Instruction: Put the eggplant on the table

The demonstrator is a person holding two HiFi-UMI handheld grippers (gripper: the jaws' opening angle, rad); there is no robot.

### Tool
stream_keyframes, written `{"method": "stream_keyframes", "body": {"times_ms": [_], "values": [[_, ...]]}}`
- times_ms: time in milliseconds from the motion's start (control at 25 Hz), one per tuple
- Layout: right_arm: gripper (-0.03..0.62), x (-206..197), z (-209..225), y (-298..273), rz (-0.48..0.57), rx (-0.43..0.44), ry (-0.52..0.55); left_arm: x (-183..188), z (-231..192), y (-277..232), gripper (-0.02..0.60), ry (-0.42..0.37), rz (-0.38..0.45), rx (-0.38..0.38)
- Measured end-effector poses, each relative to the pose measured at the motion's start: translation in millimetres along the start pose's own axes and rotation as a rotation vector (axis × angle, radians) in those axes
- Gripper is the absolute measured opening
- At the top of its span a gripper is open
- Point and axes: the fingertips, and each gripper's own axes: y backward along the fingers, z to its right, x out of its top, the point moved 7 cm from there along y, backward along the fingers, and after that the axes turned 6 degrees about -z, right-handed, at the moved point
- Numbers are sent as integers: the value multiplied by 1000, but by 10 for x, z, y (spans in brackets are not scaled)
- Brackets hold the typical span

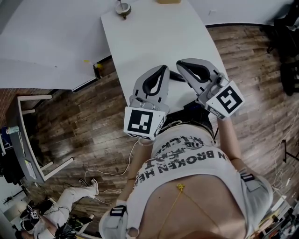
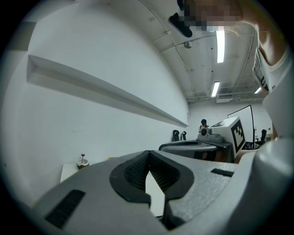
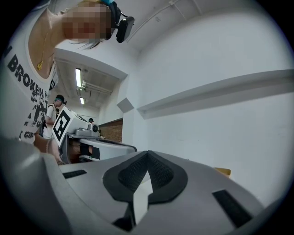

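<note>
A small dish at the far end of the table

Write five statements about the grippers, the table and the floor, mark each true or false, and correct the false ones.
1. Both the left gripper and the right gripper are over the near end of the white table. True.
2. The right gripper holds an eggplant. False: its jaws are together with nothing between them, and no eggplant shows in any view.
3. A small bowl sits at the far end of the table. True.
4. The floor is grey carpet. False: it is dark wooden planks.
5. The left gripper's jaws stand wide apart. False: they are together and empty.
</note>
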Motion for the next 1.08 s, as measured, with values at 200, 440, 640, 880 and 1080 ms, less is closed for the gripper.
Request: {"method": "stream_keyframes", "body": {"times_ms": [200,440,640,880,1080], "values": [[8,-45,2,-25,-17,3,3,-37,-24,5,6,1,-5,2],[8,-68,4,-32,-29,5,4,-65,-37,24,6,12,-15,11],[8,-82,13,-28,-44,7,12,-68,-40,21,6,12,-17,15],[8,-110,50,-52,-61,13,14,-85,-57,-30,6,16,-22,16],[8,-108,105,-94,-65,20,1,-63,-82,-95,6,17,-24,17]]}}
